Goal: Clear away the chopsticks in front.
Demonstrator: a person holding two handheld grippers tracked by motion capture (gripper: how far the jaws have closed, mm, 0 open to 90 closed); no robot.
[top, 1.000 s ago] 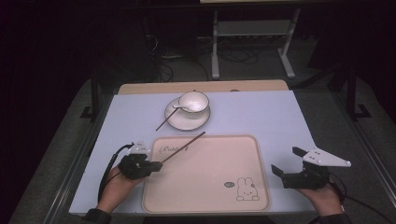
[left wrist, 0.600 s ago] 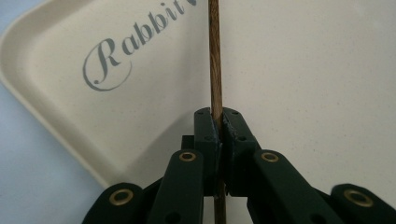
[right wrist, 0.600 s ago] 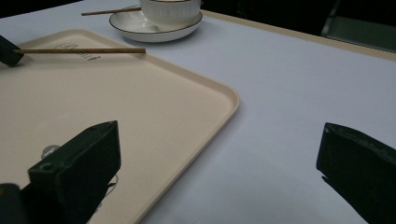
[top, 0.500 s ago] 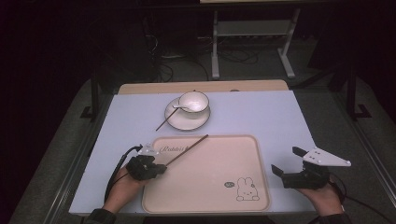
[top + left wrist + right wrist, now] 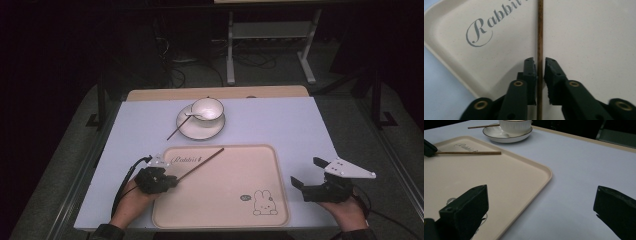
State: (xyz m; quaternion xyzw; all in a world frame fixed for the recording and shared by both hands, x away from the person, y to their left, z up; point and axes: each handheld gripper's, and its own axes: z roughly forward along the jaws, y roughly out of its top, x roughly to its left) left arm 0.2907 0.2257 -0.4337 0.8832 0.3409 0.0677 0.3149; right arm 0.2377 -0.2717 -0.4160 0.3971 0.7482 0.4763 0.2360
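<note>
We pinch the chopstick (image 5: 540,37) low in our left gripper (image 5: 167,181) so it lies flat across the tray's (image 5: 260,165) near-left corner, while our right gripper (image 5: 310,175) waits wide open off the tray's right edge.

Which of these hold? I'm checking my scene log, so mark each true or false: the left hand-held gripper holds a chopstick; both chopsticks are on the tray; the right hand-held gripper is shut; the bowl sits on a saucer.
1. The left hand-held gripper holds a chopstick. True.
2. Both chopsticks are on the tray. False: the second chopstick leans on the saucer, off the tray.
3. The right hand-held gripper is shut. False: its jaws stand wide open, holding nothing.
4. The bowl sits on the saucer. True.
</note>
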